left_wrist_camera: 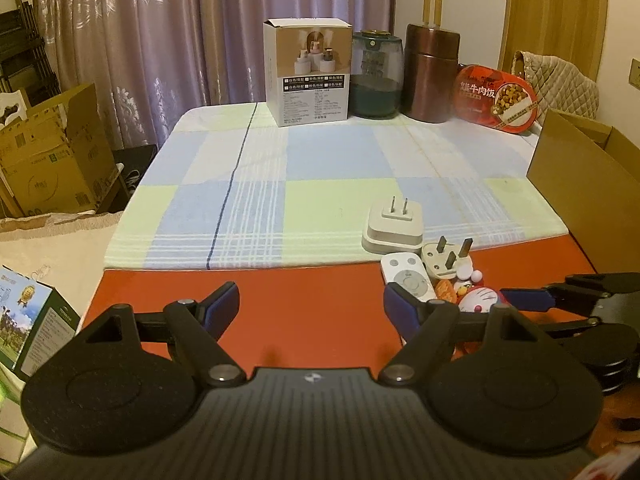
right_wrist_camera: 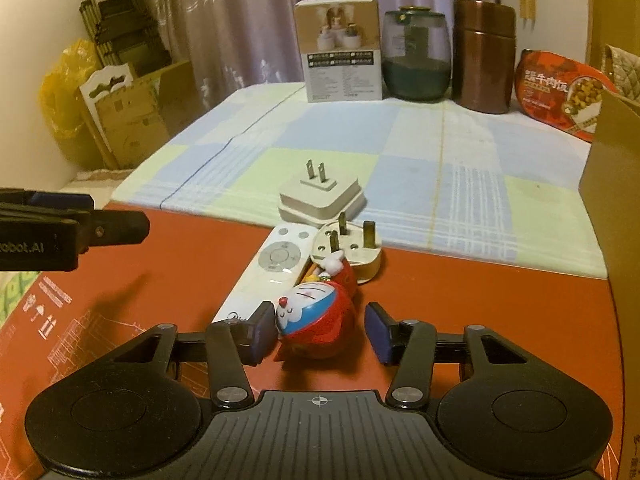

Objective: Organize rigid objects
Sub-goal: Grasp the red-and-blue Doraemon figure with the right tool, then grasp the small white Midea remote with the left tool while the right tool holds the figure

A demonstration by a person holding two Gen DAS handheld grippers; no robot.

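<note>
Little sorting is judged done: the remote (right_wrist_camera: 266, 270), two plugs (right_wrist_camera: 322, 200) and toy figure (right_wrist_camera: 316, 320) are still being left clustered near the desk's (right_wrist_camera: 480, 312) front edge. The right claw (right_wrist_camera: 318, 334) is being held around the figure, pads apart, not yet clamped; the left claw (left_wrist_camera: 310, 300) is being held apart, empty.

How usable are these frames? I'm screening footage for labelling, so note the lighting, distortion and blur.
Left wrist view: dim warm light, fisheye bends the table edges, sharp. Right wrist view: same orange cast, soft shadow beneath the toy figure, dark vignetted corners, no motion blur.
</note>
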